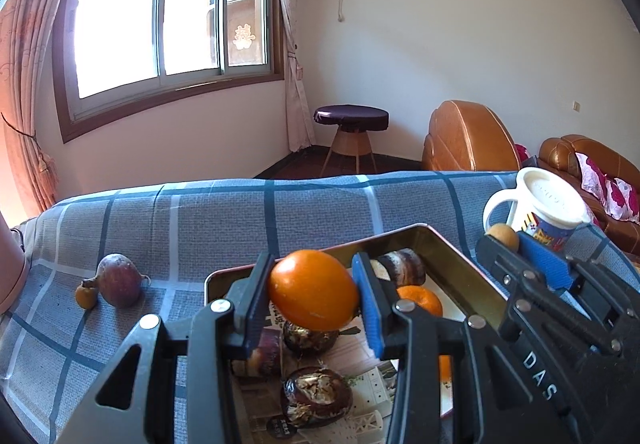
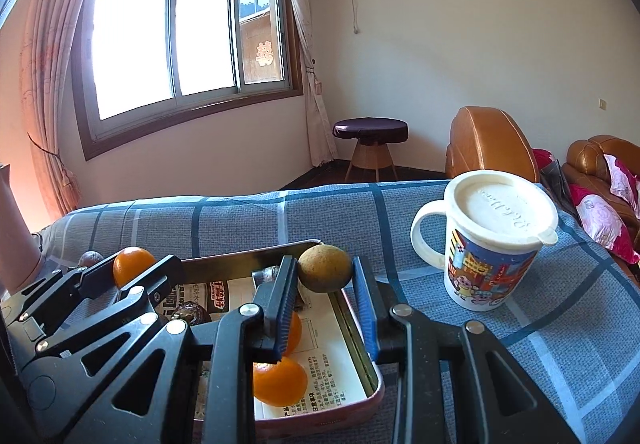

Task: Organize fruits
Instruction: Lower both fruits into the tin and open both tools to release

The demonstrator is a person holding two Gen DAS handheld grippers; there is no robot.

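Note:
My left gripper [image 1: 314, 294] is shut on an orange [image 1: 313, 295] and holds it above the metal tray [image 1: 460, 264]. The tray holds dark passion fruits [image 1: 316, 396] and another orange [image 1: 420, 300] on printed paper. My right gripper [image 2: 325, 274] is shut on a small brown fruit [image 2: 325, 273] over the tray's right rim [image 2: 352, 328]; it also shows in the left wrist view [image 1: 503, 235]. Two oranges [image 2: 279, 382] lie in the tray below it. A purple passion fruit [image 1: 119, 280] and a small yellow fruit [image 1: 86, 296] lie on the cloth at left.
A lidded cartoon mug [image 2: 492, 240] stands on the blue checked cloth [image 2: 540, 324] right of the tray. A pink object [image 1: 10, 268] stands at the far left edge. A stool [image 1: 351, 124] and brown sofas [image 1: 468, 136] are beyond the table.

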